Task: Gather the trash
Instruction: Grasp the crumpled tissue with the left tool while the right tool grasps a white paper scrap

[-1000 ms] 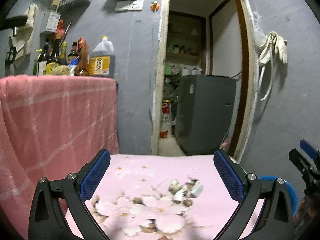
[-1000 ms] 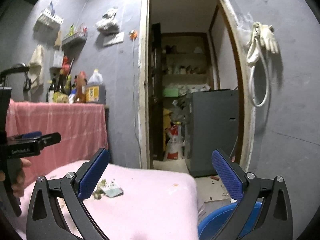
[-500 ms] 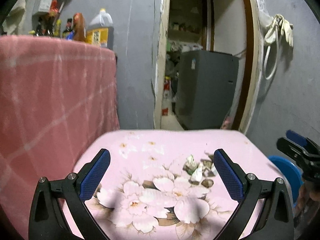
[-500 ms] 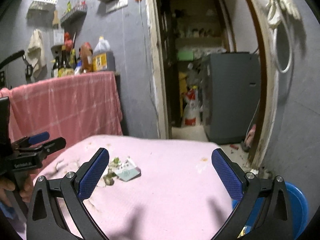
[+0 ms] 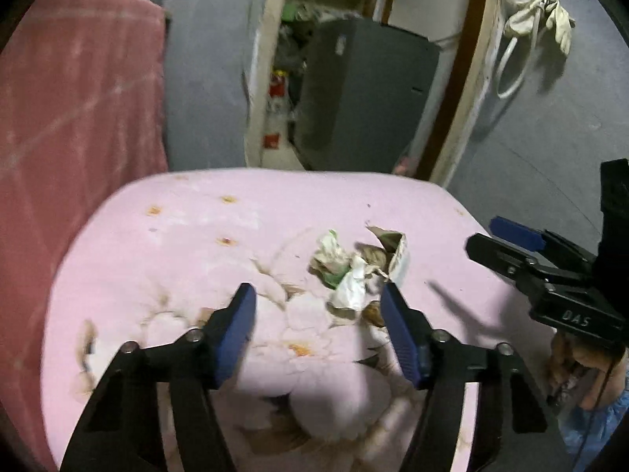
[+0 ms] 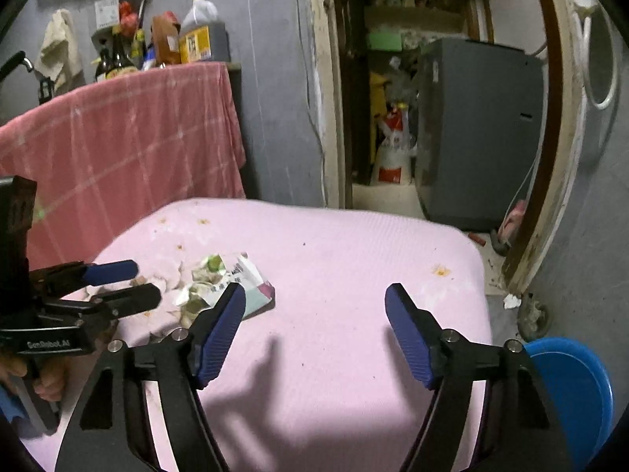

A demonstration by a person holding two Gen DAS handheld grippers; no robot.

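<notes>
A small heap of trash (image 5: 355, 269), crumpled paper, a torn carton and scraps, lies on a pink flowered cloth (image 5: 188, 236). It also shows in the right wrist view (image 6: 220, 283). My left gripper (image 5: 318, 306) is open and empty, just short of the heap, its right finger beside the heap's edge. My right gripper (image 6: 314, 306) is open and empty over bare pink cloth, to the right of the heap. Each gripper shows at the edge of the other's view, the right one (image 5: 511, 244) and the left one (image 6: 122, 283).
A blue bin (image 6: 570, 389) stands on the floor at the lower right of the pink surface. A red checked cloth (image 6: 118, 137) hangs at the left with bottles (image 6: 165, 43) on top. A doorway with a grey appliance (image 6: 475, 129) is behind.
Both grippers have tilted down and moved toward the pink surface. The trash heap is now much nearer the left gripper. Both sets of fingers have narrowed but stay open.
</notes>
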